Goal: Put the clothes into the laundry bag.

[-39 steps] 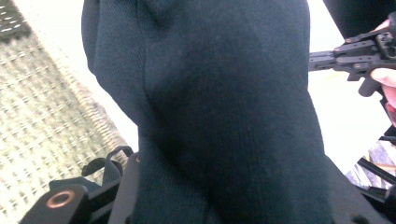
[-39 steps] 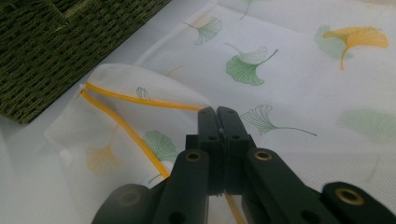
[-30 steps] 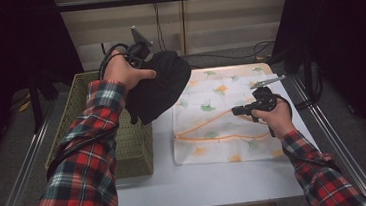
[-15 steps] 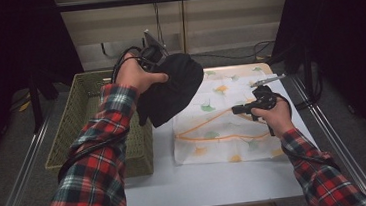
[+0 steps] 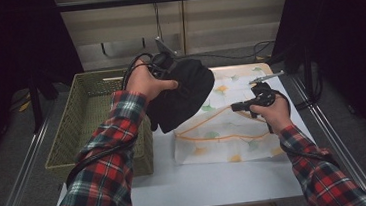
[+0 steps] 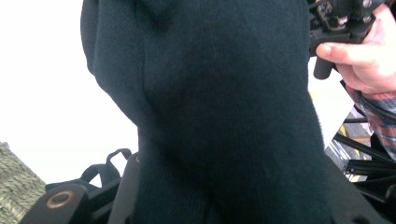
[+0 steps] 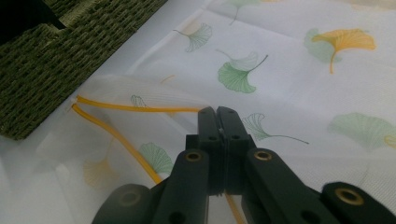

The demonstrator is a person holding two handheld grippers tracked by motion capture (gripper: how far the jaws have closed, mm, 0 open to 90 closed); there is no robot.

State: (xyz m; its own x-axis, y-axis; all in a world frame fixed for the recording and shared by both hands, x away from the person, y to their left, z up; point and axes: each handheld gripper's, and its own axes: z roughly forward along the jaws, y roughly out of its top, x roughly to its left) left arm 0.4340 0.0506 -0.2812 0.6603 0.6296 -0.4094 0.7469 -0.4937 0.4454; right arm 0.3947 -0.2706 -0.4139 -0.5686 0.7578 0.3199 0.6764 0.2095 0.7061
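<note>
The left tool [image 5: 165, 67] pinches a soft, knitted black garment [image 5: 183, 98], which hangs in a rounded bunch over the left edge of the worktop [image 5: 218, 185], between the woven green basket [image 5: 80, 127] and the mesh laundry bag [image 5: 228, 129], probably so it can go into the bag's mouth. The right tool [image 7: 217, 114], its jaws pressed together, grips the bag's orange-trimmed rim near the middle of the worktop, seemingly to lift the opening and hold it steady. The bag is thin, translucent white netting printed with green and yellow ginkgo leaves, lying flat and rectangular.
</note>
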